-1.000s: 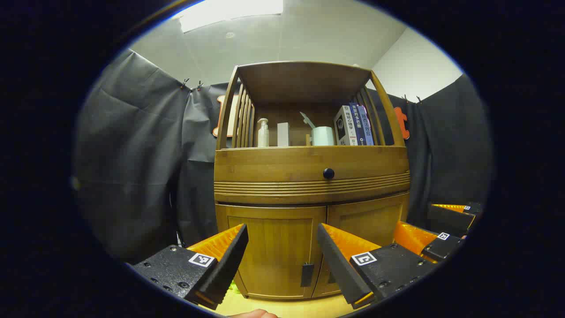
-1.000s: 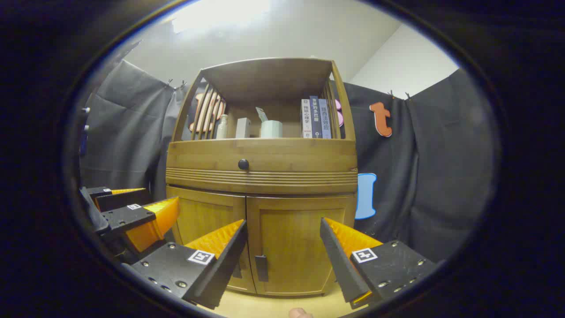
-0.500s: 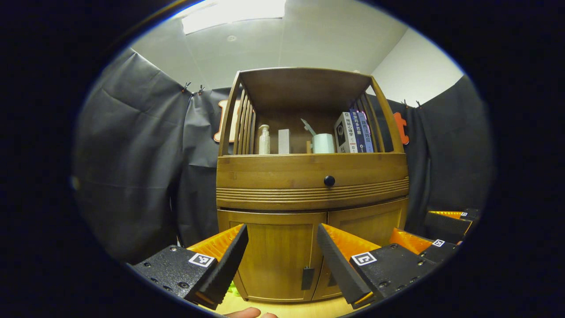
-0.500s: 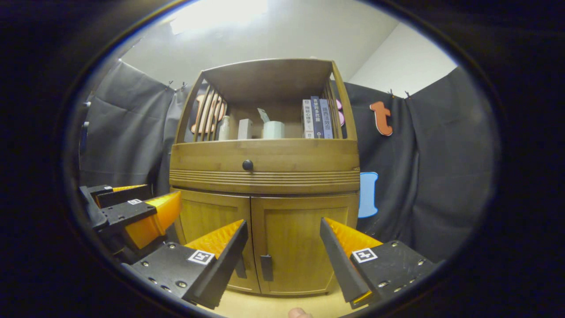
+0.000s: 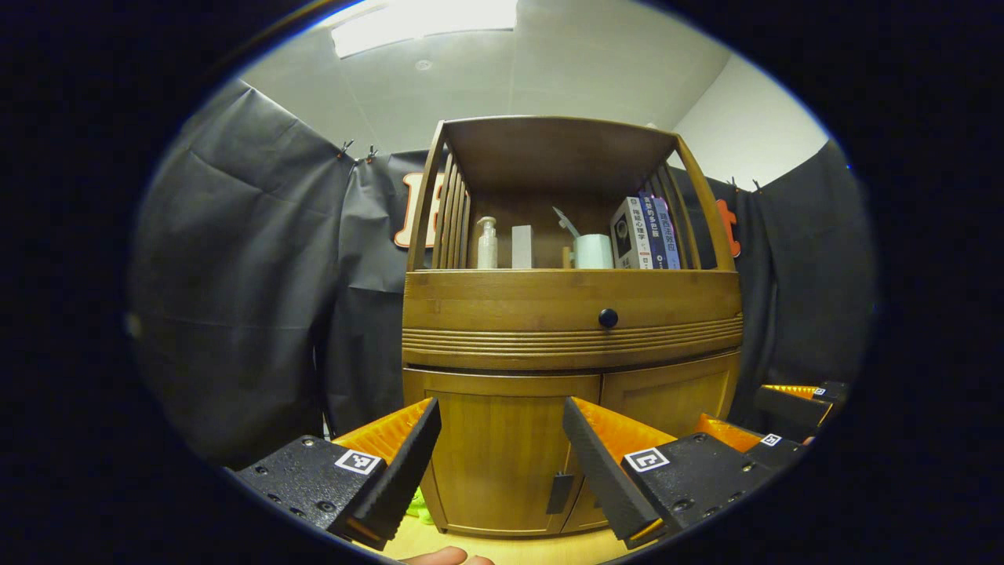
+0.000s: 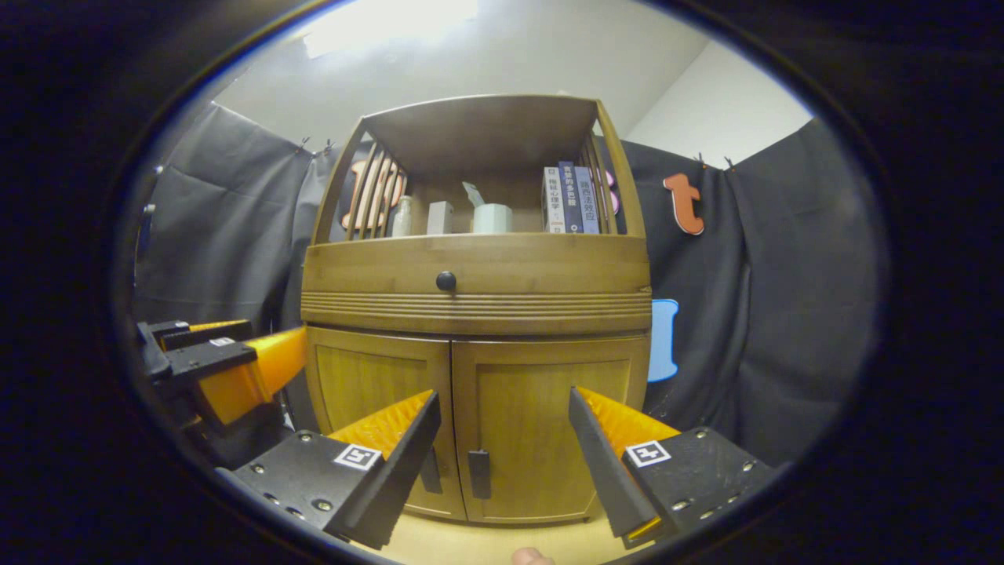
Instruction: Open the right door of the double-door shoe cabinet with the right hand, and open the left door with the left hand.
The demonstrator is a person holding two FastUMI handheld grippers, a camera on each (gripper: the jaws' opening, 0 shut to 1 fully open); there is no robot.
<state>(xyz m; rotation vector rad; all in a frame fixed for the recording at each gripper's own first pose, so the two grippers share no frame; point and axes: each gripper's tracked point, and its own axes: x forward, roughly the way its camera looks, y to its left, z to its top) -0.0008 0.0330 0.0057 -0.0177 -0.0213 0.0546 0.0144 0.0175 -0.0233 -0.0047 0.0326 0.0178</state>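
The wooden shoe cabinet stands straight ahead with both lower doors shut. In the left gripper view my left gripper [image 5: 500,404] is open in front of the left door [image 5: 502,447], short of it, with the dark handle [image 5: 562,493] low between its fingers. My right gripper [image 5: 784,416] shows at the right, beside the right door [image 5: 667,396]. In the right gripper view my right gripper [image 6: 503,394] is open before the right door [image 6: 549,416], with the door's handle [image 6: 479,473] low between the fingers. The left door [image 6: 372,388] and my left gripper [image 6: 227,369] lie to the left.
Above the doors is a drawer with a round dark knob [image 6: 445,280]. The open shelf holds a pump bottle [image 5: 487,243], a cup [image 5: 593,251] and books [image 6: 571,200]. Black cloth hangs on both sides. A green thing [image 5: 420,506] lies on the light wooden floor [image 6: 486,537].
The cabinet has slid to the right in the left gripper view. In the right gripper view it has grown slightly and risen. Both grippers stay open, doors stay shut.
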